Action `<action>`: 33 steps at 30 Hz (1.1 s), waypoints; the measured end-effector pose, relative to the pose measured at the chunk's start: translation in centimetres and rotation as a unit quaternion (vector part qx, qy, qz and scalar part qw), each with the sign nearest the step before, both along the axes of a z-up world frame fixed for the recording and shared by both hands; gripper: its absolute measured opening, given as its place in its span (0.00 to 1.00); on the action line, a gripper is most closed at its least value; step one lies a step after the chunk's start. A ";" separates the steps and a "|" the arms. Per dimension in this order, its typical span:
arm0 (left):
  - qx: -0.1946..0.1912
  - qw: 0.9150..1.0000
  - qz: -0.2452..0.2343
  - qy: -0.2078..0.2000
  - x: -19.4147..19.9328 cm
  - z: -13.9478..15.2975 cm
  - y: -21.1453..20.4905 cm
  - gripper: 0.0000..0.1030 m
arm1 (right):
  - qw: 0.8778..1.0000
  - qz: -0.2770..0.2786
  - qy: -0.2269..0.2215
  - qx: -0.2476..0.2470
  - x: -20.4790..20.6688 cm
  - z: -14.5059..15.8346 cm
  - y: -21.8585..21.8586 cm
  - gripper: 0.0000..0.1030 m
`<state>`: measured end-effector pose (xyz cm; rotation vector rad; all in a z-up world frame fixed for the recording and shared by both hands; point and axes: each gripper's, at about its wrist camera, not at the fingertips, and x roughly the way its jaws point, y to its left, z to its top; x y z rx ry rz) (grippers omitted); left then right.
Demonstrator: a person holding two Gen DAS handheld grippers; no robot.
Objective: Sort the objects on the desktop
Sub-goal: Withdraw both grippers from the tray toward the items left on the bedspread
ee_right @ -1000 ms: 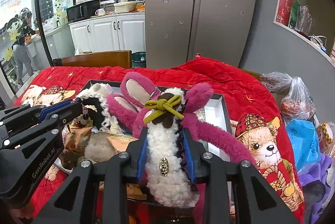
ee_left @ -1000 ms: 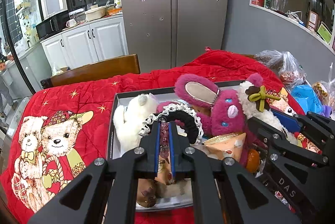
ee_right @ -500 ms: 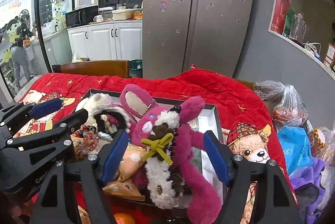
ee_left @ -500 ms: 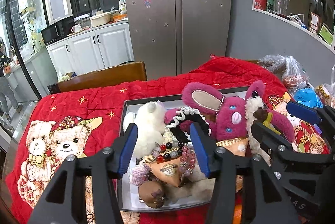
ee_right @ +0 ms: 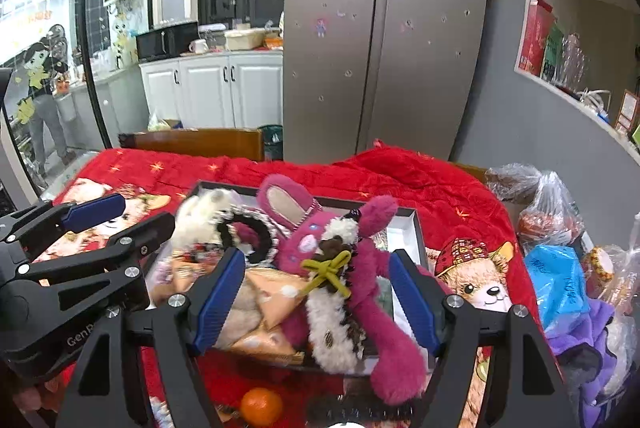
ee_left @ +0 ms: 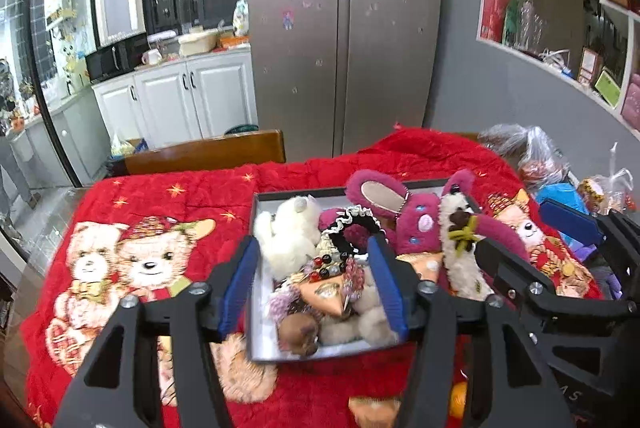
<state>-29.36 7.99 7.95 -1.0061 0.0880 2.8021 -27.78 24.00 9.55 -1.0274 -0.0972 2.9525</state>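
A shallow grey tray (ee_left: 256, 316) (ee_right: 414, 228) on the red bear-print blanket holds a heap of small things. In it lie a white plush (ee_left: 286, 232), a magenta rabbit plush (ee_left: 404, 224) (ee_right: 304, 236), a black lace scrunchie (ee_left: 352, 228) (ee_right: 244, 232), a bead bracelet (ee_left: 328, 266), and a white fuzzy hair clip with an olive bow (ee_left: 460, 240) (ee_right: 332, 292). My left gripper (ee_left: 312, 288) is open and empty above the tray's front. My right gripper (ee_right: 316, 304) is open and empty over the fuzzy clip.
An orange (ee_right: 262, 404) lies on the blanket in front of the tray. Plastic bags (ee_right: 556, 268) and purple cloth (ee_right: 580, 332) crowd the right side. A wooden chair back (ee_left: 208, 155) stands behind the table. A fridge (ee_left: 344, 27) is beyond.
Both grippers opened and pulled back and up. The left one let go of the bead bracelet into the tray; the right one let go of the fuzzy clip onto the rabbit plush.
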 end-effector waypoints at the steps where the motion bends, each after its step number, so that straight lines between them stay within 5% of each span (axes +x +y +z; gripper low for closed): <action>1: -0.002 1.000 0.000 0.006 0.9 0.6 -0.2 0.65 | 1.000 0.002 0.006 0.001 0.8 0.6 -0.2 0.74; 7: -0.028 0.998 0.006 0.051 7.3 3.5 -1.2 0.76 | 0.999 0.004 0.036 0.007 5.8 3.5 -1.2 0.74; 14: -0.039 0.997 0.014 0.061 13.1 3.0 -1.9 0.77 | 0.997 -0.003 0.053 0.061 10.8 3.6 -3.2 0.75; 19: 0.014 0.999 0.007 0.041 15.0 1.2 -3.2 0.77 | 0.998 0.005 0.039 0.055 12.8 1.7 -3.8 0.75; 33: 0.013 0.999 -0.007 -0.037 14.7 -7.4 -1.3 0.77 | 1.000 -0.001 0.009 0.021 12.5 -3.1 -2.3 0.75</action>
